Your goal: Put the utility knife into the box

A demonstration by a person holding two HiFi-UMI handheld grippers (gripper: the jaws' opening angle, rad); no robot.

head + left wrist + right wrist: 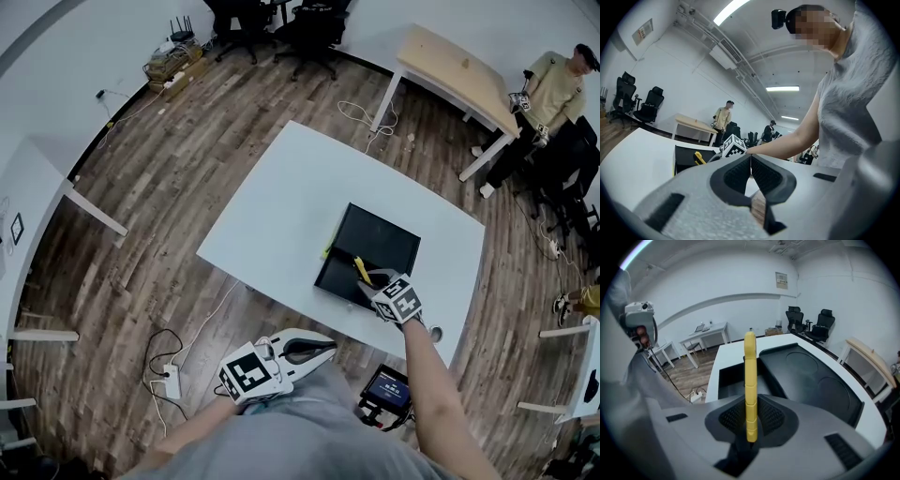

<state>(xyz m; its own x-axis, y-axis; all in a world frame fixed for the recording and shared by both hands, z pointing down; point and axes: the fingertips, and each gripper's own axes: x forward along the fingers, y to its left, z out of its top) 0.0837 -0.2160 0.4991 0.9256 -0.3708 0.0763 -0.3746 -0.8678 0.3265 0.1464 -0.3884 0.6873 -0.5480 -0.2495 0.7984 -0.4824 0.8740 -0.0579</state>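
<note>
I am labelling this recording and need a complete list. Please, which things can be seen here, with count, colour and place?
white table: one, white, middle of the room
box: one, black, open, on the white table
utility knife: one, yellow, between the right gripper's jaws, over the box
wooden table: one, light wood, far right
office chairs: at least two, black, at the far wall
power strip: one, white, on the floor near the white table
standing person: one, olive shirt, by the wooden table
right gripper: one, grey, shut on the utility knife
left gripper: one, grey, shut and empty, close to the wearer's body
</note>
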